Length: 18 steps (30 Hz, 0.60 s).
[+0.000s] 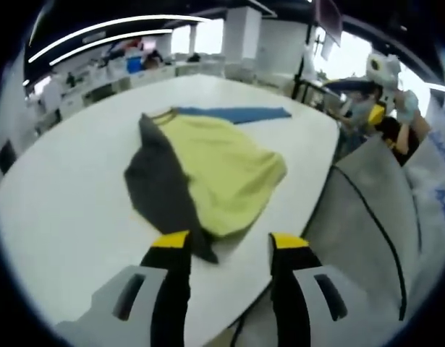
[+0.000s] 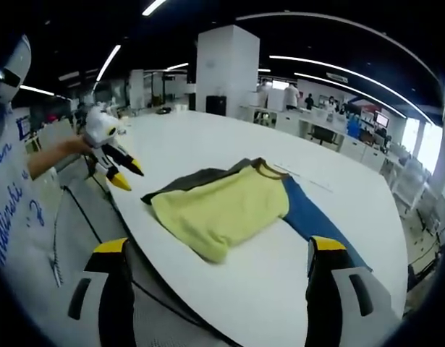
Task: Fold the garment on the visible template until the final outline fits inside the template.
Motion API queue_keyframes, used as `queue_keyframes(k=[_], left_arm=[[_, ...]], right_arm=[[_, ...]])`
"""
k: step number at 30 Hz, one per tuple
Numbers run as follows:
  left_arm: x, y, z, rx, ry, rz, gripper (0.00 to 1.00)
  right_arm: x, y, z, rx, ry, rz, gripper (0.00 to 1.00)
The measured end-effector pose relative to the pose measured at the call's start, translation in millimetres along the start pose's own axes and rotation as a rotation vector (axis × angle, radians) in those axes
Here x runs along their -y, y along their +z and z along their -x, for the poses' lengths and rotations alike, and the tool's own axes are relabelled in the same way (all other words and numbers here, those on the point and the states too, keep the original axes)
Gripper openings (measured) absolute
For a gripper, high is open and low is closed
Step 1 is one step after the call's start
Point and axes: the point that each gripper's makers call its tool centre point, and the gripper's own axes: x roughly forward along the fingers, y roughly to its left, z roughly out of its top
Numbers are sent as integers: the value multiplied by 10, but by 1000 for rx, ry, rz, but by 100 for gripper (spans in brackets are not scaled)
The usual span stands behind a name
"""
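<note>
Left gripper view: folded yellow cloth garment with a dark grey part [image 1: 208,170] lying on the broad white table [image 1: 70,210], partly over a flat blue template sheet [image 1: 236,114] whose far strip pokes out beyond the collar; grey part along the left of the yellow, trailing to a point near the left jaw. Left gripper [image 1: 229,242] with yellow-tipped black jaws spread wide, nothing between them, hovering just short of the garment's near edge. Other gripper [image 1: 381,87] up at the right, in a person's hand [image 1: 409,105], off the table edge; grey fabric with a dark seam [image 1: 367,210] at lower right. Right gripper view: same garment [image 2: 222,206] near the table's [image 2: 280,289] close edge, yellow panel on top, grey showing behind it, blue template [image 2: 309,217] sticking out to the right of it. Right gripper [image 2: 218,249] jaws parted and empty, well short of the cloth. Left gripper [image 2: 110,148] seen at far left, held in a hand beyond the table edge, its yellow tips apart, clear of the garment
</note>
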Motion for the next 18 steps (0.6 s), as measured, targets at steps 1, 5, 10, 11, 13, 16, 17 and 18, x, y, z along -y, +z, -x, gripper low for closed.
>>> queue_keyframes(k=[1, 5, 10, 11, 13, 16, 17, 18], left_arm=[[-6, -13, -23, -4, 1, 3, 38], [-85, -124, -104, -46, 19, 17, 36], [-126, -165, -157, -30, 11, 67, 21], [-128, -182, -170, -37, 11, 67, 20], [-149, -251, -198, -69, 16, 62, 19], [-178, -323, -241, -92, 18, 78, 20], [-182, -335, -250, -94, 18, 82, 20], [-189, -353, -265, -98, 20, 86, 20]], right_arm=[[4, 8, 2, 4, -2, -3, 100], [-4, 16, 0, 5, -2, -2, 100], [-13, 28, 0, 7, -1, -2, 100], [-10, 34, 1, 8, -2, -2, 100], [-4, 38, 4, 9, -4, -2, 100], [-2, 35, 4, 7, -6, -1, 100], [-6, 33, 4, 6, -6, -1, 100], [-9, 32, 4, 6, -6, -1, 100]])
